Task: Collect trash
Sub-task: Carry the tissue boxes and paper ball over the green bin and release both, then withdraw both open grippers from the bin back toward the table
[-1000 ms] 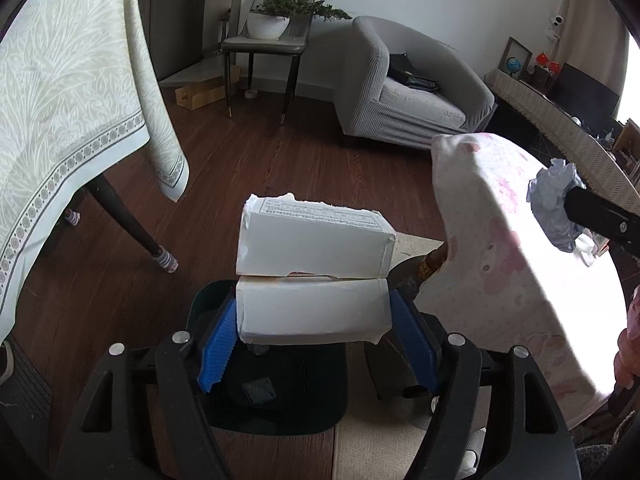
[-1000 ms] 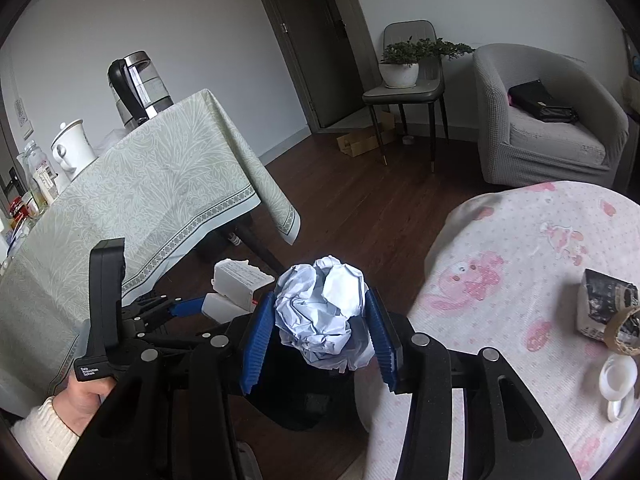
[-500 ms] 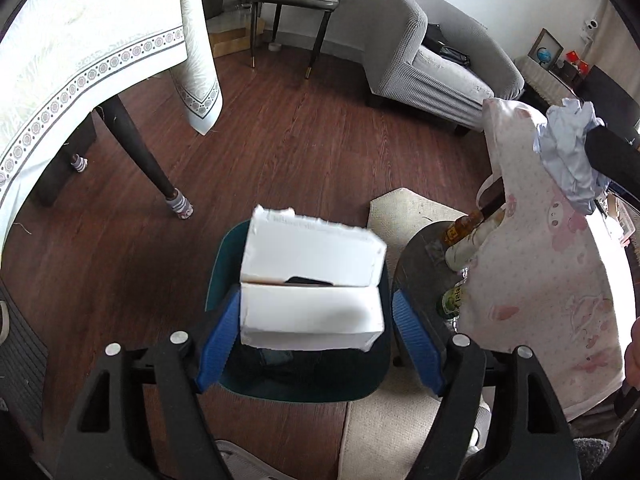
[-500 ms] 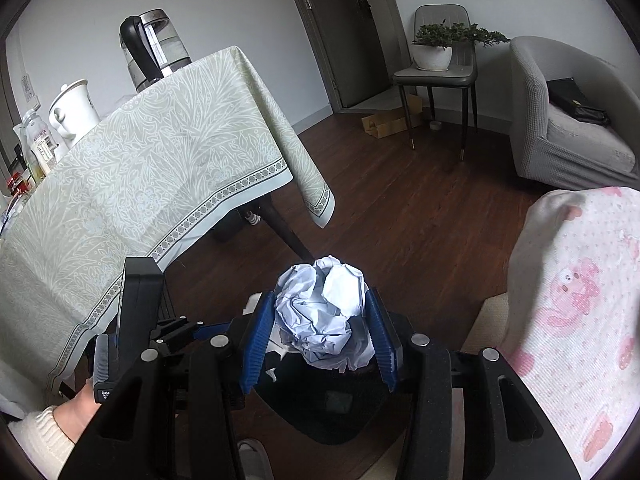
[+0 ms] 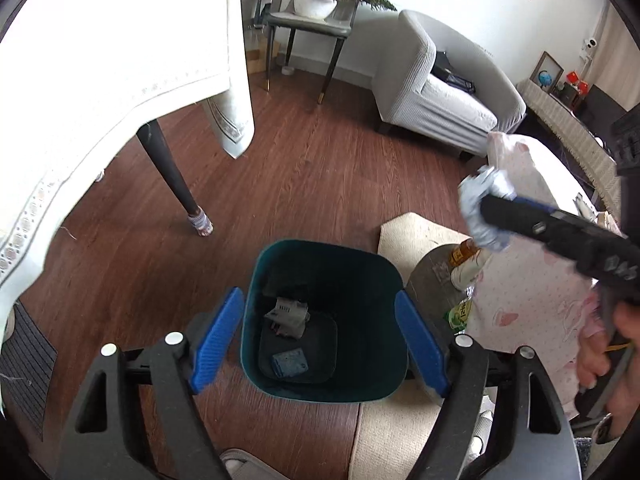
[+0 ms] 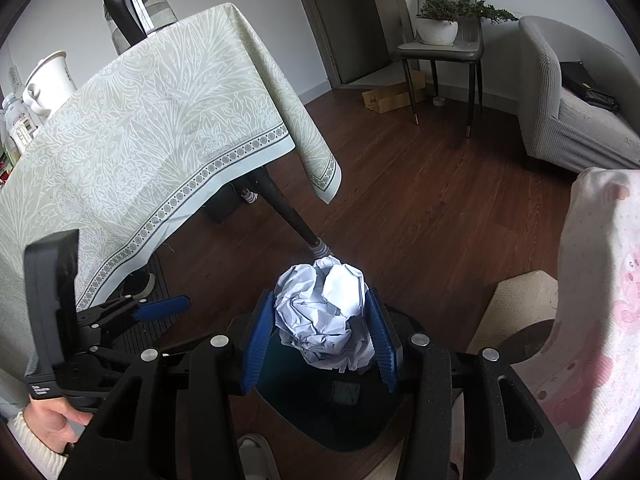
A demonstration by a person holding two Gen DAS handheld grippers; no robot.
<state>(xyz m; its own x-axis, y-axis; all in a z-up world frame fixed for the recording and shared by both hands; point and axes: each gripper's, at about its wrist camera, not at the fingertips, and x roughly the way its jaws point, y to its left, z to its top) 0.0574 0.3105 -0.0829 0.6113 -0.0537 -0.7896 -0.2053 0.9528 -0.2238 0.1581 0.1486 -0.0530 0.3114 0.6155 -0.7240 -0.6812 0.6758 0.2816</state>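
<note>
Trash was already lying in the teal bin (image 5: pixel 320 384): a crumpled printed wrapper (image 5: pixel 289 316) and a small blue packet (image 5: pixel 289 363) rested on its dark bottom. I held the left gripper (image 5: pixel 320 340) directly above the bin opening, its blue pads (image 5: pixel 216 336) spread wide, one on each side of the rim, with nothing between them. The right gripper (image 6: pixel 320 336) pinched a crumpled ball of white paper (image 6: pixel 324 316) between its pads, and in the right wrist view the ball hung over the near edge of the bin (image 6: pixel 320 420). From the left wrist view I saw the same ball (image 5: pixel 482 210) up and to the right of the bin, in front of the pink patterned cloth (image 5: pixel 532 280). The bin stood on the dark wooden floor (image 5: pixel 320 184), just beside a beige mat (image 5: pixel 412 232) and a round grey base (image 5: pixel 436 284) with some bottles on it. A table with a pale green cloth (image 6: pixel 152 128) stood on the left, and its dark leg (image 5: pixel 168 176) came down near the bin. A grey armchair (image 5: pixel 436 92) and a chair carrying a potted plant (image 5: pixel 320 0) stood far behind.
</note>
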